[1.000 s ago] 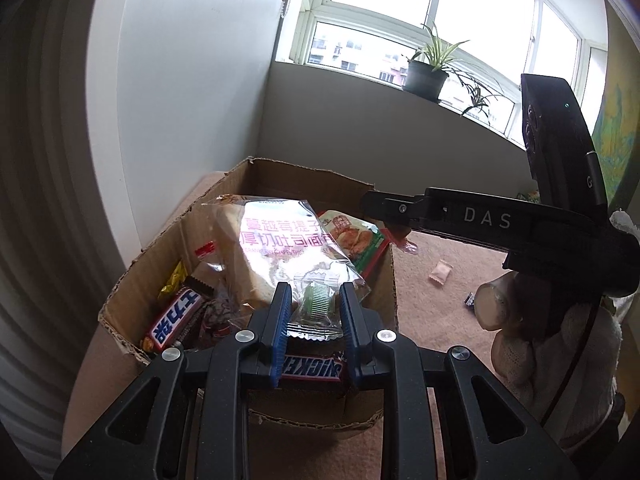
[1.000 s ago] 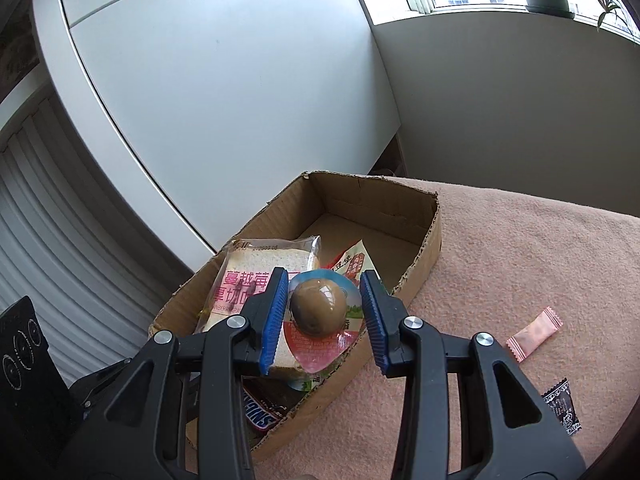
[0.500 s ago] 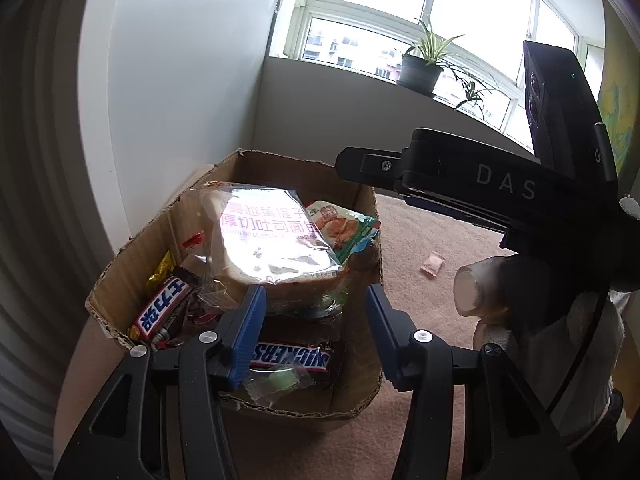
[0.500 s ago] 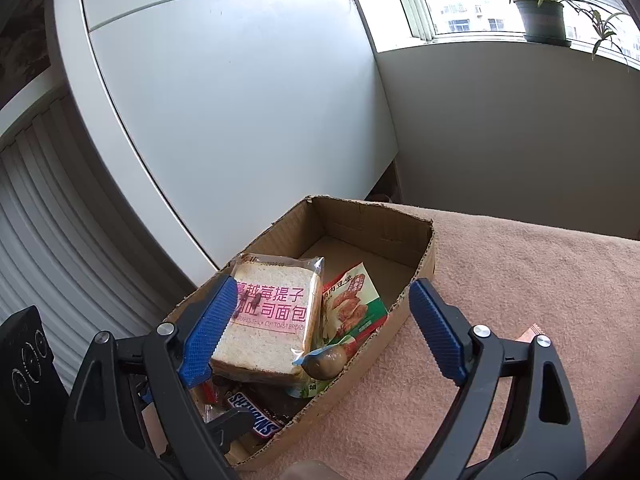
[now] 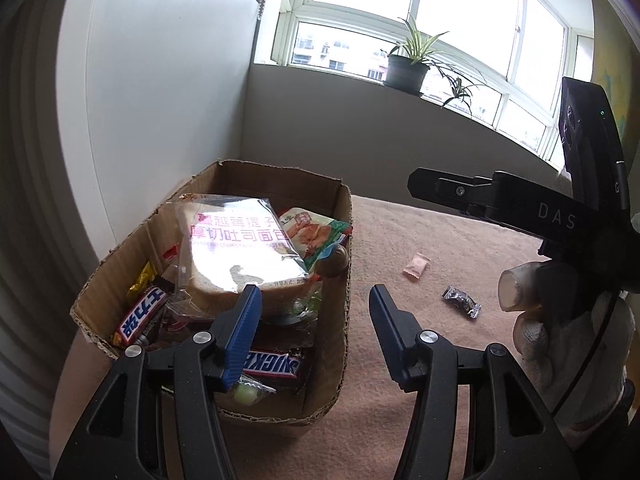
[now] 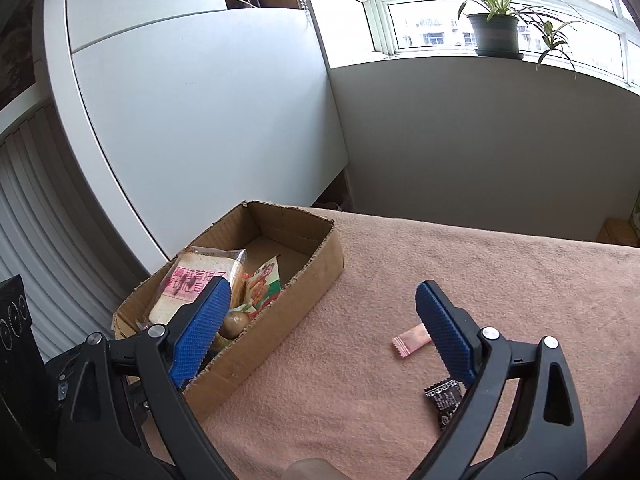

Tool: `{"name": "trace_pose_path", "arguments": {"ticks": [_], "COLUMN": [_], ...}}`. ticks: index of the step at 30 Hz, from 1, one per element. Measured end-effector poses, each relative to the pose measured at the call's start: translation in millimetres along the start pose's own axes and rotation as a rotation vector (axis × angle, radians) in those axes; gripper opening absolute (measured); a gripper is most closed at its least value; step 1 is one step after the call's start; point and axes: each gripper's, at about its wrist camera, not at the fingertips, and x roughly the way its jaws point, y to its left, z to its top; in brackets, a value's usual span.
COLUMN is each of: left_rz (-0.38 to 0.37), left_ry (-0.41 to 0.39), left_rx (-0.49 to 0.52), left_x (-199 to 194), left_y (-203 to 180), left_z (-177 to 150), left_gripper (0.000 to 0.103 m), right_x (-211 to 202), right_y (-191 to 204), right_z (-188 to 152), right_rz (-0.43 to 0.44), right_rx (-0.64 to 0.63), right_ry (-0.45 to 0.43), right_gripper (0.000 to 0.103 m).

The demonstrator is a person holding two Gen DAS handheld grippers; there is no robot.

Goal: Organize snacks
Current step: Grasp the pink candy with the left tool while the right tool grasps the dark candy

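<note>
A cardboard box [image 5: 345,240] stands on a pink cloth and holds a bread packet [image 5: 240,244], a Snickers bar [image 5: 272,362], a small green candy packet [image 5: 246,392] and a brown egg packet [image 5: 336,266] against its right wall. My left gripper [image 5: 316,296] is open over the box's near right wall, with nothing between its fingers. My right gripper [image 6: 323,292] is open wide and empty above the cloth, just right of the box [image 6: 304,292]. A pink sachet [image 6: 412,340] and a black sachet [image 6: 444,398] lie on the cloth near its right finger.
A white cabinet [image 6: 208,112] and a grey wall [image 6: 480,140] stand behind the box. A potted plant [image 5: 406,70] sits on the windowsill. In the left wrist view, a gloved hand [image 5: 580,320] carries the right gripper's body [image 5: 520,208]. Pink cloth [image 6: 460,264] stretches to the right.
Both grippers opened. The left let go of the green candy packet, which now lies at the box's near end. The right released the egg packet into the box and swung right over the cloth.
</note>
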Motion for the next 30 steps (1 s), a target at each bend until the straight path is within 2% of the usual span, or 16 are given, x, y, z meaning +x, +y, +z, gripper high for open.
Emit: {"name": "trace_pose_path", "arguments": {"ticks": [6, 13, 16, 21, 28, 30], "left_rz": [-0.005, -0.037, -0.051, -0.055, -0.062, -0.060], "left_ry": [0.001, 0.024, 0.041, 0.059, 0.079, 0.090], "left_rx": [0.011, 0.055, 0.077, 0.112, 0.103, 0.101], "left_x": [5, 18, 26, 34, 44, 50], "left_y": [-17, -48, -63, -81, -84, -85], "left_z": [4, 6, 4, 3, 8, 12], "left_gripper": [0.055, 0.055, 0.055, 0.055, 0.055, 0.055], "right_x": [-14, -28, -25, -10, 12, 17], "right_y": [-43, -72, -79, -76, -67, -65], "right_z": [-10, -28, -38, -53, -66, -69], "right_rz": [-0.074, -0.168, -0.149, -0.132, -0.117, -0.119], "right_rx": [0.025, -0.030, -0.055, -0.119, -0.173, -0.186], "right_ry": [0.025, 0.074, 0.122, 0.208, 0.279, 0.299], "right_gripper": [0.096, 0.095, 0.095, 0.079, 0.077, 0.071]}}
